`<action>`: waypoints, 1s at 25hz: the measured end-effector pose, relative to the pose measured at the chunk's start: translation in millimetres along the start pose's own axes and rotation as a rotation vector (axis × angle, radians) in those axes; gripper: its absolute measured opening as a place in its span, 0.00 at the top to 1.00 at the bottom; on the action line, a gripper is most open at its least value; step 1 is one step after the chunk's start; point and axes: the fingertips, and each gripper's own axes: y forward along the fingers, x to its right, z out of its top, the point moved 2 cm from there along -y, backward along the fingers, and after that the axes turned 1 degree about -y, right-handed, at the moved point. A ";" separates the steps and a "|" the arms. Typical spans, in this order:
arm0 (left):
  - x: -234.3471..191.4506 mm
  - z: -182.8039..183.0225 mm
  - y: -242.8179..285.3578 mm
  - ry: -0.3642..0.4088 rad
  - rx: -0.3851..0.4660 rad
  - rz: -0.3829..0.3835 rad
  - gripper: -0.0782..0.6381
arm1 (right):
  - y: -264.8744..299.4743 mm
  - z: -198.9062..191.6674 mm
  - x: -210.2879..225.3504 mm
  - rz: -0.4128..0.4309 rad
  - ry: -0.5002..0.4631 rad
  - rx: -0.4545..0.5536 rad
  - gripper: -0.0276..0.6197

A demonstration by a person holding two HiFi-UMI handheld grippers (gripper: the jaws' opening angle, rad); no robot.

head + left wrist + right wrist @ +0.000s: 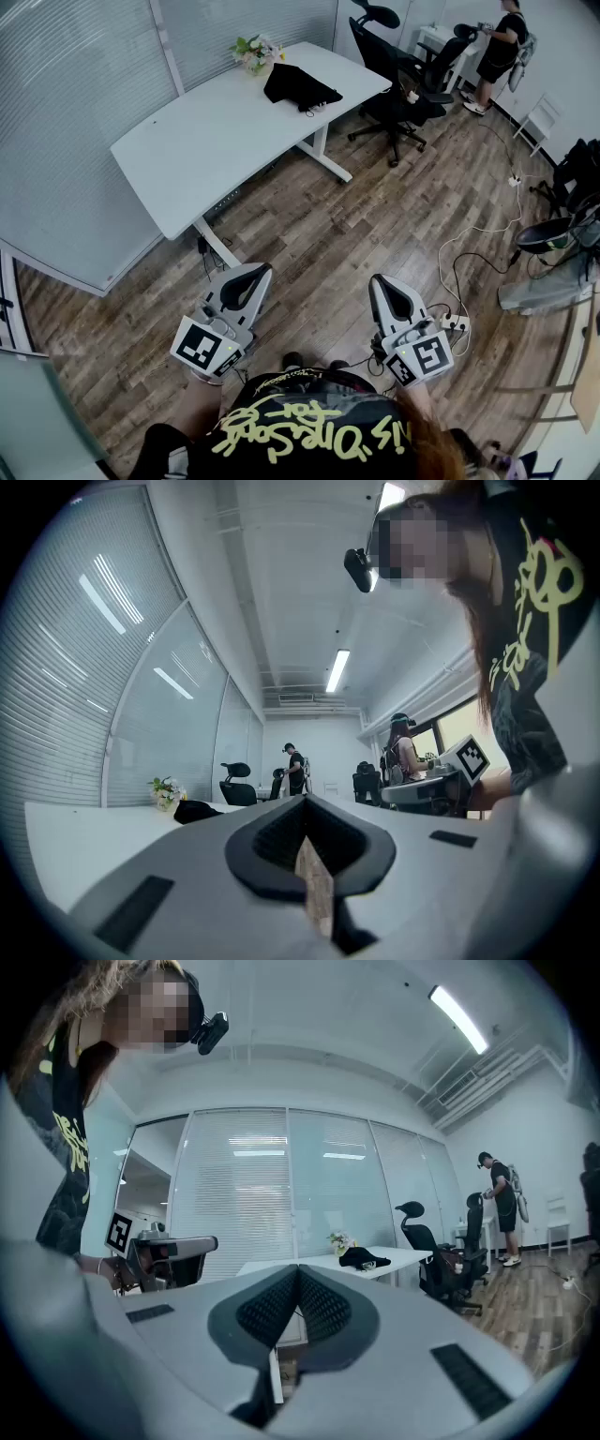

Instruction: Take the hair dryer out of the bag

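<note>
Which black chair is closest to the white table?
The black office chair at the white table's far end; the other black chair stands farther back.

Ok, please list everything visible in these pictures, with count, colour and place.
white rectangular desk: one, white, beside the glass wall
black fabric bag: one, black, on the desk's far end
small flower bunch: one, white and green, on the desk beside the bag
black office chairs: two, black, beyond the desk
standing person: one, black clothes, far corner
white power strip: one, white, on the wooden floor, right side
left claw: one, grey, shut, empty
right claw: one, grey, shut, empty
</note>
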 end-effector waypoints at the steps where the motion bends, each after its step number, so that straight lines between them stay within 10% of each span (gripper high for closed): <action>1: -1.0 0.4 -0.6 0.003 -0.002 0.000 0.90 | -0.2 0.1 0.0 -0.002 0.000 -0.002 0.95; 22: -4.3 2.7 -6.8 0.010 0.005 -0.005 0.90 | 5.5 5.3 -8.1 -0.015 -0.080 -0.001 0.95; 25: -12.4 4.3 -9.8 -0.010 0.032 0.029 0.86 | 8.1 5.5 -5.2 -0.033 -0.057 0.007 0.78</action>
